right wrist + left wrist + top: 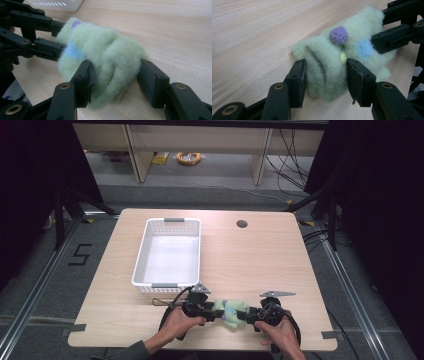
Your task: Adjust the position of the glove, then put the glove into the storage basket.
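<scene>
1. Pale wood table [260, 265] stands on a grey floor; a black mark like the figure 5 [80, 255] is taped on the floor to its left.
2. White slatted basket [142, 257] sits on the table's left half, beyond the hands.
3. Fuzzy green woollen piece [231, 311], with purple [339, 35], blue [364, 48] and small yellow [343, 58] spots, lies crumpled at the near edge, between the two tongs.
4. Left tongs [325, 75] are partly open, both jaws pressed into one end of the wool.
5. Right tongs [115, 76] are partly open around the other end; the left jaw presses the wool, the right jaw just touches it.
</scene>
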`<action>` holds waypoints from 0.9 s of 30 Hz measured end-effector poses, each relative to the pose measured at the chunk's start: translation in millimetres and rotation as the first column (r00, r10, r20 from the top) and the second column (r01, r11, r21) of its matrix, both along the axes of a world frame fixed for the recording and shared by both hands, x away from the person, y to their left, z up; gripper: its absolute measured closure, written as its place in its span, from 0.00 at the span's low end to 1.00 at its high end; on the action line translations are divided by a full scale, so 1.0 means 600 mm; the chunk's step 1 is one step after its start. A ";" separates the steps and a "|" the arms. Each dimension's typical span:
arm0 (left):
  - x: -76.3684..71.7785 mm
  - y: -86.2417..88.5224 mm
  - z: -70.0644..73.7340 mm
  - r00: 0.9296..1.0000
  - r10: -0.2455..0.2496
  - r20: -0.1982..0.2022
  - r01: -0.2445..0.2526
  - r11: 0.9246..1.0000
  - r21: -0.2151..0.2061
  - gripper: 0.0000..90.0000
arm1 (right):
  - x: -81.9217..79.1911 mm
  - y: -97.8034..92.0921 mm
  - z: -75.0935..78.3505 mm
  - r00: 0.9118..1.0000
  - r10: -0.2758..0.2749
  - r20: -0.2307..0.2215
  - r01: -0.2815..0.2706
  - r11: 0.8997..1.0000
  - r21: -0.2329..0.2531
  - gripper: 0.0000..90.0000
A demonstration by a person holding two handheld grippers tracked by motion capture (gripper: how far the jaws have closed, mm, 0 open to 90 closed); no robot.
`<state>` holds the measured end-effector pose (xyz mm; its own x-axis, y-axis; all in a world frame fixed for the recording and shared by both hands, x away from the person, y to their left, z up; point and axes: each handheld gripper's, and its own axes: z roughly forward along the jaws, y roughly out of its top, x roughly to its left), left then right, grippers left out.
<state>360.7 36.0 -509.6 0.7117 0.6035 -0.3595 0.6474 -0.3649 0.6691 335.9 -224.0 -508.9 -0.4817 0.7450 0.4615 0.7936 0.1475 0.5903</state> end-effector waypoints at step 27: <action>-0.018 0.017 0.024 0.996 -0.013 0.089 0.019 0.998 -0.061 0.80 | -0.005 0.012 0.018 0.997 0.040 0.062 -0.045 0.996 0.075 0.79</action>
